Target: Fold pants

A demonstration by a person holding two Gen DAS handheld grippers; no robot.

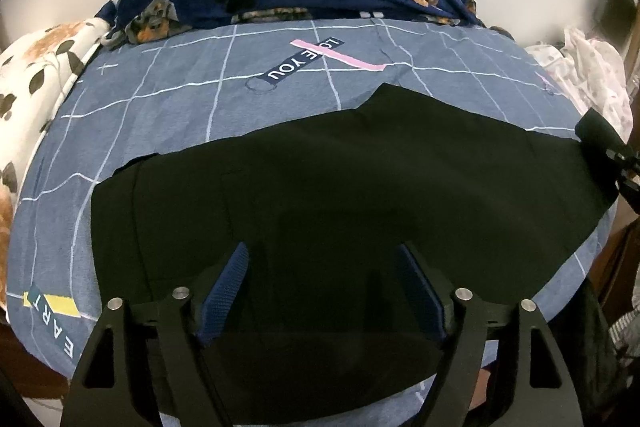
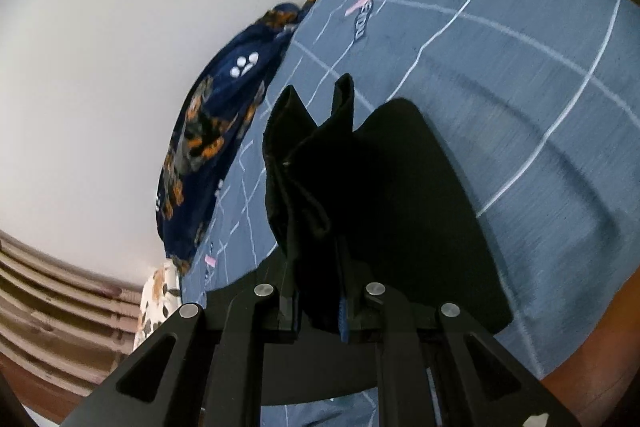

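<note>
Now the pants (image 1: 340,179) lie flat on the near half of the bed (image 1: 168,95), bare sheet beyond. My left gripper (image 1: 322,287) hovers released above them; my right gripper (image 2: 318,311) clenches a bunched edge, lifted.

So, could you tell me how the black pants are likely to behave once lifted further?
Probably floppy: the black pants bunch and droop where the right tongs pinch them. Likely light, since one pinch raises that end. The rest would probably drag across the bedsheet.

The bed (image 1: 160,115) is seen close from the foot side in left view, obliquely w/ heavy tilt in right view; blue sheet (image 2: 520,107) is shared.
</note>
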